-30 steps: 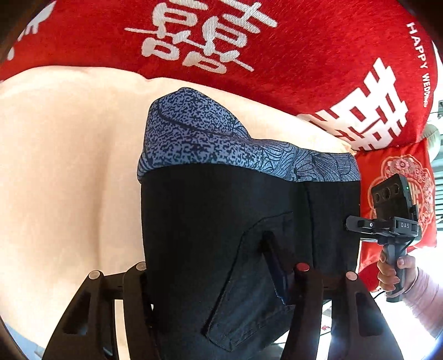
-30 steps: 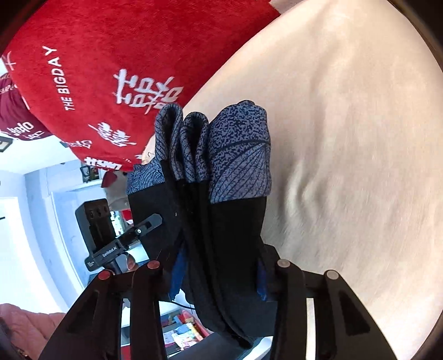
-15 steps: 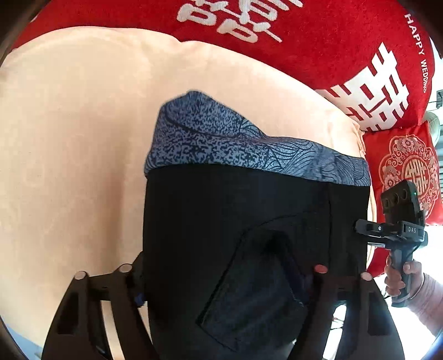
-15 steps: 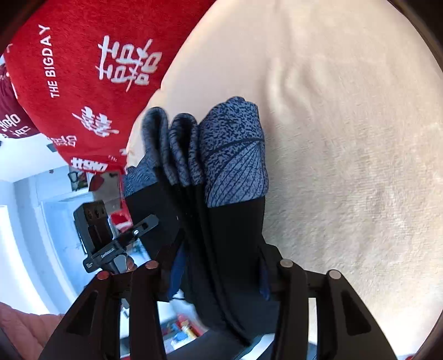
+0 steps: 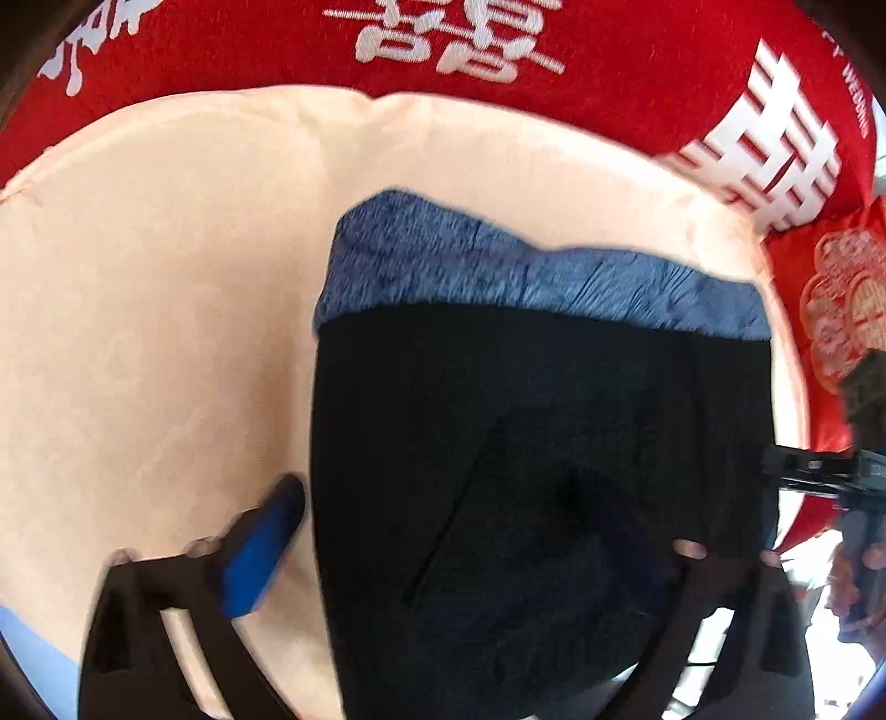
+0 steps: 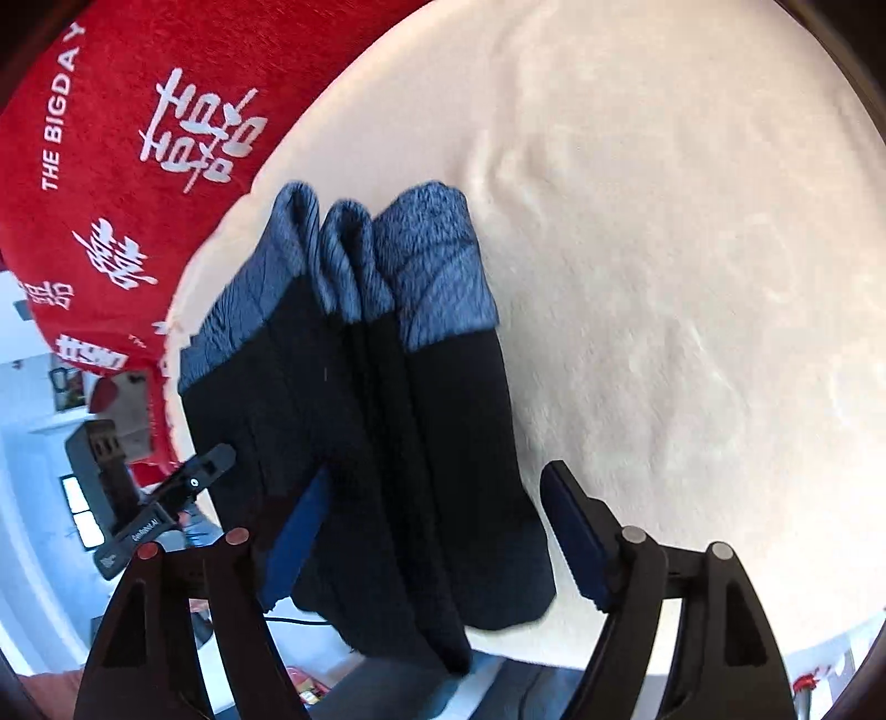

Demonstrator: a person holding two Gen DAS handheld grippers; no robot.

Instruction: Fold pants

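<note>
The folded black pants (image 5: 526,443) with a blue-grey patterned waistband (image 5: 498,271) lie on the cream cushion (image 5: 138,332). They also show in the right wrist view (image 6: 387,421), folded in several layers, near end hanging over the cushion's front edge. My left gripper (image 5: 470,531) is open, its jaws wide on either side of the pants' near end; the blue left pad (image 5: 260,554) is bare. My right gripper (image 6: 437,526) is open too, with the pads apart and the cloth lying loose between them. The other gripper shows at the right edge (image 5: 847,476) of the left wrist view.
A red blanket with white characters (image 5: 498,44) lies behind the cushion, also seen in the right wrist view (image 6: 111,138). A red embroidered pillow (image 5: 836,310) sits at the right. The cushion's front edge (image 6: 554,648) drops to the floor.
Both grippers have opened and let go of the pants, which now rest on the cushion. The left gripper's blue pad has come clear of the cloth.
</note>
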